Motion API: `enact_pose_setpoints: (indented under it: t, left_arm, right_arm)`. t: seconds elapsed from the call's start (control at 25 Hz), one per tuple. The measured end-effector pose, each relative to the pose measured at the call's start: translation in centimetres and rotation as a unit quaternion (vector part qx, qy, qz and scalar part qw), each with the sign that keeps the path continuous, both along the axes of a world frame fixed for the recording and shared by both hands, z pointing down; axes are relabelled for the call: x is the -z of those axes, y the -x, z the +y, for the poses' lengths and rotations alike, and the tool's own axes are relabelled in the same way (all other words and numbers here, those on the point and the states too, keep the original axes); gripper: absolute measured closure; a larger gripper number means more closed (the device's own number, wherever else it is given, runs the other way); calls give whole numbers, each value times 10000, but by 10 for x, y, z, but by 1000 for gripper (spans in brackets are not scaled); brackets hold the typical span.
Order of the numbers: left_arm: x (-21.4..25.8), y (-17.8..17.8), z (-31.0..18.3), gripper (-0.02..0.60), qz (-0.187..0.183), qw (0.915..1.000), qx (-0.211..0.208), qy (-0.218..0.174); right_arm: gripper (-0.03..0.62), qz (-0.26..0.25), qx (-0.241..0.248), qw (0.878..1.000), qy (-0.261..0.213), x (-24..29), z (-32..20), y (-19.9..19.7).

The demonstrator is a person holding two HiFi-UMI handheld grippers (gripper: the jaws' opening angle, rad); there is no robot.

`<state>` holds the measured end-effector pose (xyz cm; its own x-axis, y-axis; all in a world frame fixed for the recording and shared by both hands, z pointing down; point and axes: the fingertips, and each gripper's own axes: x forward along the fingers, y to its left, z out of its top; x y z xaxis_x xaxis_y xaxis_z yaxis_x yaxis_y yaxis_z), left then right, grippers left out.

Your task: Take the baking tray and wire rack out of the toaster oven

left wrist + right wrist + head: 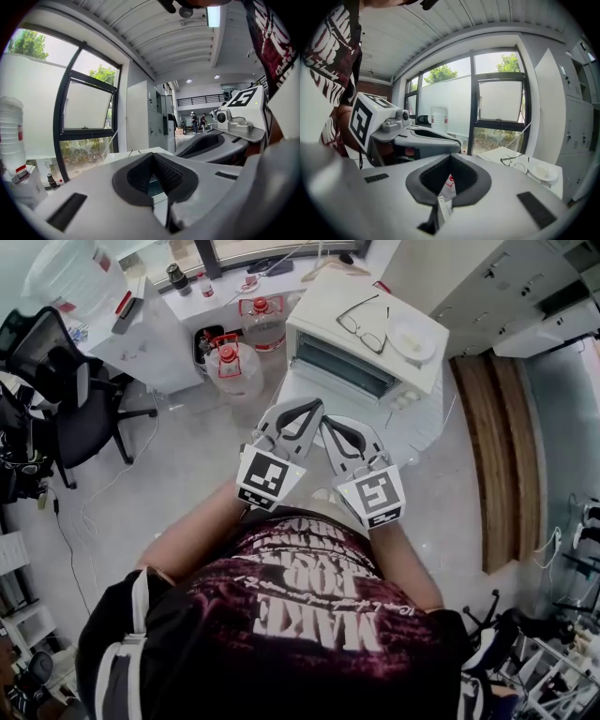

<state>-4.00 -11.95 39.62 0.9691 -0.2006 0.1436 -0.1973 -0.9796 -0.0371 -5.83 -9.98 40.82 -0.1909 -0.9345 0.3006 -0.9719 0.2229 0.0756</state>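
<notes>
The white toaster oven [361,334] stands on a white table ahead of me, its front [342,367] facing me. I cannot make out the tray and the wire rack inside. Both grippers hang side by side in front of my chest, short of the oven. My left gripper [316,406] is shut with nothing in it, tips meeting [152,155]. My right gripper [326,422] is also shut and empty [451,155]. Each gripper view shows the other gripper alongside: the right gripper [211,143] and the left gripper [417,136]. The oven top [511,157] lies beyond the jaws.
Glasses [361,320] and a white plate [411,338] lie on the oven top. Two large water bottles [234,362] stand on the floor left of the oven. An office chair [66,399] is at far left, a wooden bench [497,456] at right.
</notes>
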Motion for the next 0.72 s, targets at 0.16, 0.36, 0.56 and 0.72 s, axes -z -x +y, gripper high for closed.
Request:
enact_pose_setpoints:
  t: [0.16, 0.36, 0.56, 0.72]
  left_arm:
    - [7, -5, -2, 578, 128, 9998, 140, 89]
    - [14, -11, -2, 578, 187, 9990, 371, 136]
    - [14, -16, 2, 580, 139, 9978, 617, 175]
    - [17, -18, 4, 580, 205, 9965, 768, 242]
  right_arm:
    - [603, -139, 314, 9994, -95, 7, 0, -5]
    - [605, -728, 463, 9962, -125, 12, 1, -14]
    - [608, -724, 641, 9953, 46, 12, 5, -20]
    - [608, -548, 762, 9956, -17, 17, 9, -22]
